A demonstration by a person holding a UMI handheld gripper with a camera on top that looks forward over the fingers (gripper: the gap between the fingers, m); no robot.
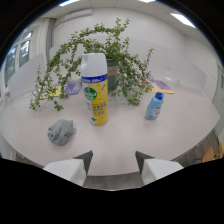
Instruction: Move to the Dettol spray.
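The Dettol spray (96, 91) is a tall can with a white cap, a blue band and a yellow lower half. It stands upright on the pale table (120, 142), ahead of my fingers and slightly left of the gap between them. My gripper (114, 159) is open, its two dark-tipped fingers (84, 161) spread wide with nothing between them. A stretch of bare table separates the fingertips from the can.
A grey elephant-like figure (60, 132) lies left of the can. A small blue bottle (154, 106) stands to the right. Behind the can a leafy potted plant (107, 50) spreads wide. Yellow and purple papers (161, 86) lie at the back. The table's near edge runs just under my fingers.
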